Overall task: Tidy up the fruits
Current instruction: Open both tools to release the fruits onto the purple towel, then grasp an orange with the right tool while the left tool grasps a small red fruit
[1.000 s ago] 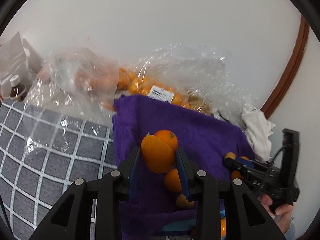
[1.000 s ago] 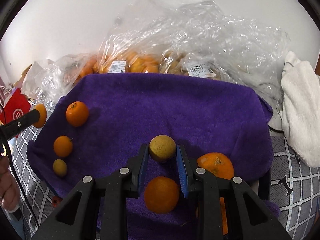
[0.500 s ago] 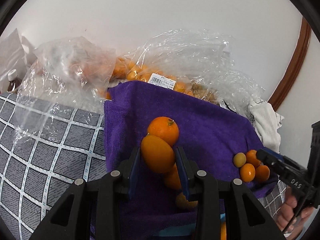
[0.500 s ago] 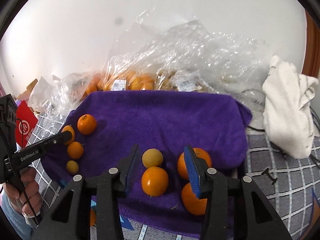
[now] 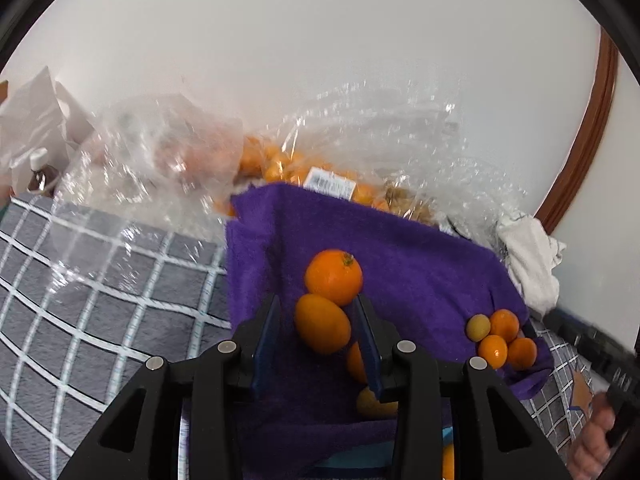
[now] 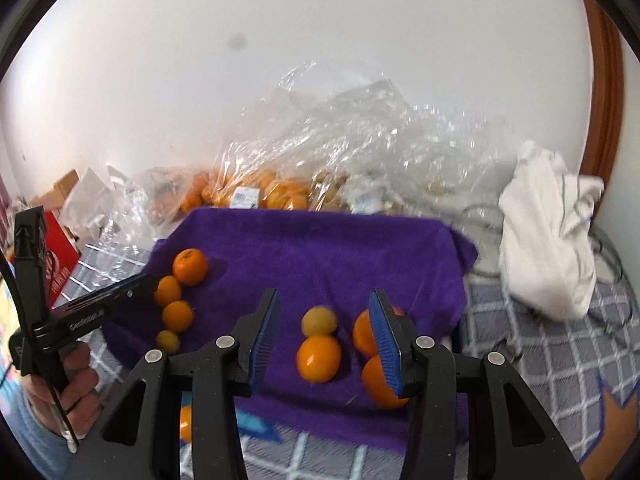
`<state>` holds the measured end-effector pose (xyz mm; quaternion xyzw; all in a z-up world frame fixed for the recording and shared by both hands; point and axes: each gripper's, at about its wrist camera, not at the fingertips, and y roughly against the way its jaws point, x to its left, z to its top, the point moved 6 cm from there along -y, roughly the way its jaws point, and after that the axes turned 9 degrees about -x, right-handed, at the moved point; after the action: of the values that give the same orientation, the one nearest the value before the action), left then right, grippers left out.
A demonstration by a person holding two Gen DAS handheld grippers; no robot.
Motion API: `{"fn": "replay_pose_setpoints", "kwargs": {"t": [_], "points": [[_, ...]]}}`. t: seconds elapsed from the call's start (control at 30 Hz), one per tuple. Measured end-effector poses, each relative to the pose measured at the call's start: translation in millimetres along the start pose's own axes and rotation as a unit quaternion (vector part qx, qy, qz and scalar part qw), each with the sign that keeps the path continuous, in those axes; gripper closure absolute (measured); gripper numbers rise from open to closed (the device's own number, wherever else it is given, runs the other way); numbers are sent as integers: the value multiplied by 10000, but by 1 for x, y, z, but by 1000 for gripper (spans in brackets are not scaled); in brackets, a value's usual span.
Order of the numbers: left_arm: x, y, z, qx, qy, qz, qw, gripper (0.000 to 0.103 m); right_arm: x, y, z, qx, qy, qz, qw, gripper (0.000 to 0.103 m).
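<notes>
Barcode stickers show on the crinkled clear plastic bags (image 6: 320, 152), their print too small to read. The left hand-held gripper (image 5: 316, 336) is easing open, an oval orange fruit (image 5: 322, 323) between its blue ribbed pads, on the fuzzy purple towel (image 5: 420, 272). The right hand-held gripper (image 6: 324, 336) stands open and empty above a round orange (image 6: 319, 358) and a yellowish fruit (image 6: 319, 321).

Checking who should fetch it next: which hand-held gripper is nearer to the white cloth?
Right. The right hand-held gripper hovers over the purple towel's end next to the white cloth; the left hand-held gripper is at the far end.
</notes>
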<state>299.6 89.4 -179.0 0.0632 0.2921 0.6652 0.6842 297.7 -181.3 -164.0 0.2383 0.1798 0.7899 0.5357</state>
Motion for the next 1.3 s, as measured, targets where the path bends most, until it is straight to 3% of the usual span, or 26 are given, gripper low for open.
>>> {"fn": "replay_pose_setpoints", "kwargs": {"t": [0.17, 0.3, 0.43, 0.63, 0.73, 0.8, 1.07, 1.3], "points": [[4, 22, 19, -220, -81, 220, 9995, 67, 33, 14, -33, 209, 195, 155, 9995, 57], [6, 47, 17, -5, -337, 104, 9994, 67, 58, 16, -66, 481, 388, 344, 9975, 57], [13, 76, -3, 241, -763, 121, 9967, 67, 71, 12, -88, 648, 415, 510, 9957, 58], [32, 97, -40, 573, -852, 208, 9945, 67, 87, -3, -96, 834, 395, 657, 9936, 58], [39, 98, -53, 745, -733, 226, 9943, 67, 90, -15, -101, 1004, 435, 654, 9918, 68], [39, 98, -59, 771, -686, 153, 9945, 67, 91, -11, -100, 905, 491, 644, 9926, 69], [47, 92, -84, 943, -655, 355, 9927, 67, 55, 33, -96, 466, 603, 175, 9969, 69], [49, 92, -85, 974, -583, 299, 9931, 67, -1, 51, -103, 552, 297, -161, 9979, 69]]}}
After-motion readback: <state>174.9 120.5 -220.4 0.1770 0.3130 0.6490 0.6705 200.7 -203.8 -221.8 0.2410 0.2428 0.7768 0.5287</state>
